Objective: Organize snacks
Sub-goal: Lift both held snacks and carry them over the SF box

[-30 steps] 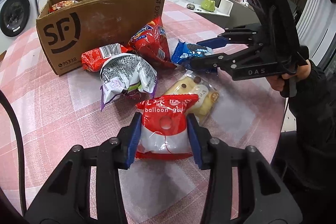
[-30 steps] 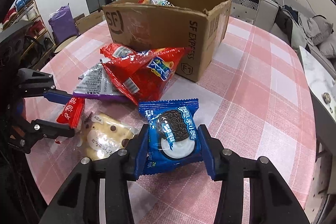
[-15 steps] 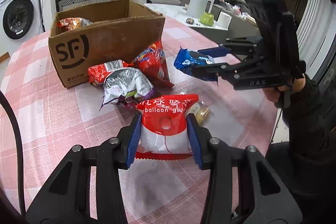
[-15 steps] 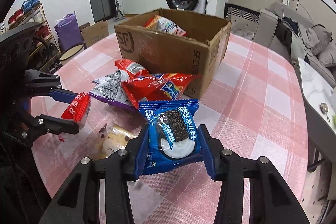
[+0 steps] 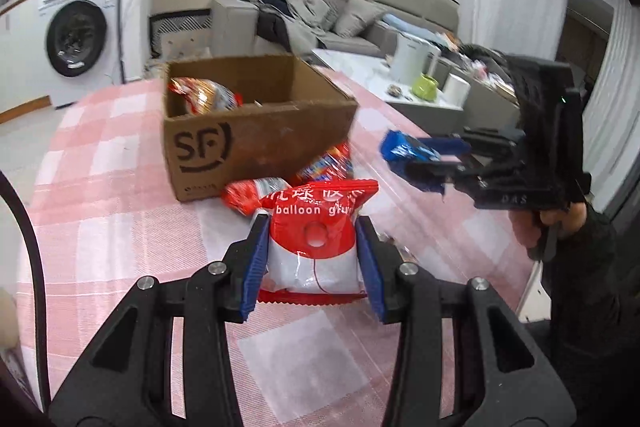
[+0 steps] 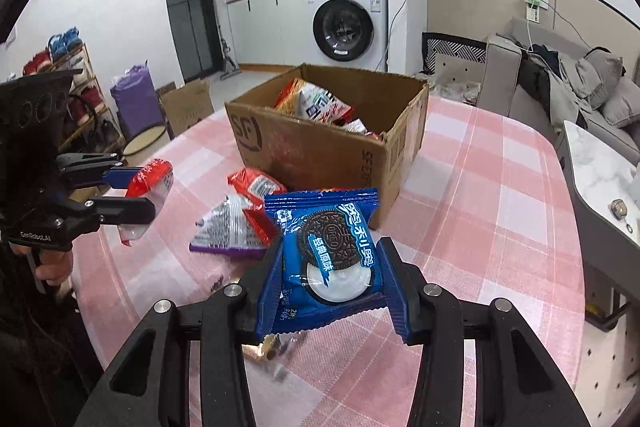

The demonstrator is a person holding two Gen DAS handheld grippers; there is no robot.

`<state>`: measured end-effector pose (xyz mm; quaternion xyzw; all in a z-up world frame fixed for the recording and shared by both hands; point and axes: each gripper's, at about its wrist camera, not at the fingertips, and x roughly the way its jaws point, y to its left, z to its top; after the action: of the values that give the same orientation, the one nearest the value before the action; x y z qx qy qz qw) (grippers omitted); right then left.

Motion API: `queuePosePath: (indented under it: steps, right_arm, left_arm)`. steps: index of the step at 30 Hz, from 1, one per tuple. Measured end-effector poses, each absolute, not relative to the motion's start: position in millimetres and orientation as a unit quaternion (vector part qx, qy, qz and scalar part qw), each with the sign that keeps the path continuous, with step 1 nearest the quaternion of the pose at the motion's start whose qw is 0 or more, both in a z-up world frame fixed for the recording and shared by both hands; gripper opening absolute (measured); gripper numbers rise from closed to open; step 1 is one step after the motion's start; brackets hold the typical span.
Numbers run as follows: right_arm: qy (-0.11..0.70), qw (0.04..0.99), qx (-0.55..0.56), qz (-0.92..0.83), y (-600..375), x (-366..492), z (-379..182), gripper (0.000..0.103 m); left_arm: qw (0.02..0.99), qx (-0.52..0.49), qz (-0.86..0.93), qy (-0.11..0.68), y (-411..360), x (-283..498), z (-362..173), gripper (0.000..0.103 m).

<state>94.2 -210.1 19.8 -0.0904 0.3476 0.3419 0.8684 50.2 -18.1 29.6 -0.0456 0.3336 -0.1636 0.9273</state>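
Between the pads of each hand-held gripper, left (image 5: 312, 263) clamping a gum packet (image 5: 314, 227) and right (image 6: 334, 287) a cookie packet (image 6: 332, 251), slick film risks slipping before the cardboard box (image 6: 320, 155) ahead.

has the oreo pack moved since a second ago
Yes. The Oreo pack, clamped in the right gripper, has risen: in the left wrist view it was low beside the cardboard box near the tablecloth, and it now hangs clear above it.

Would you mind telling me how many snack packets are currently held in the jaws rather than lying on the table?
2: the balloon gum packet in the left gripper, and the Oreo packet in the right gripper.
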Motion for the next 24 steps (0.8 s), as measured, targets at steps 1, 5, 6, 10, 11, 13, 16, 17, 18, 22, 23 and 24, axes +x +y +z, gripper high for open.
queuePosePath:
  steps: [1,5,6,10,11,13,16,17,18,22,23,24]
  right_arm:
    - [0.347,0.869,-0.085,0.341,-210,95,21,0.046]
    - [0.34,0.873,-0.074,0.342,-209,97,23,0.046]
    - [0.338,0.873,-0.071,0.343,-209,97,24,0.046]
    - [0.331,0.878,-0.057,0.34,-208,98,28,0.046]
    - [0.329,0.879,-0.054,0.34,-208,98,30,0.046]
    - [0.326,0.881,-0.049,0.339,-207,99,31,0.046]
    - [0.325,0.883,-0.037,0.336,-206,102,33,0.046]
    - [0.326,0.883,-0.032,0.337,-205,103,33,0.046]
    - [0.326,0.883,-0.03,0.336,-205,104,33,0.046]
    - [0.324,0.887,-0.021,0.328,-201,105,35,0.046]
    - [0.323,0.888,-0.019,0.328,-201,106,36,0.046]
    - [0.32,0.889,-0.017,0.327,-201,106,38,0.046]
  left_arm:
    - [0.929,-0.045,-0.158,0.331,-16,50,32,0.039]
    - [0.935,-0.054,-0.14,0.323,-7,52,36,0.039]
    - [0.935,-0.056,-0.137,0.322,-5,52,37,0.039]
    - [0.937,-0.065,-0.124,0.319,3,54,40,0.039]
    - [0.938,-0.066,-0.122,0.318,4,54,40,0.039]
    - [0.94,-0.066,-0.116,0.315,6,55,41,0.039]
    - [0.942,-0.069,-0.105,0.311,10,57,42,0.039]
    - [0.943,-0.071,-0.101,0.31,12,59,43,0.039]
    - [0.943,-0.073,-0.097,0.309,14,60,43,0.039]
    - [0.945,-0.079,-0.087,0.305,16,69,47,0.039]
    - [0.946,-0.078,-0.085,0.302,16,71,48,0.039]
    - [0.947,-0.077,-0.082,0.301,15,75,50,0.039]
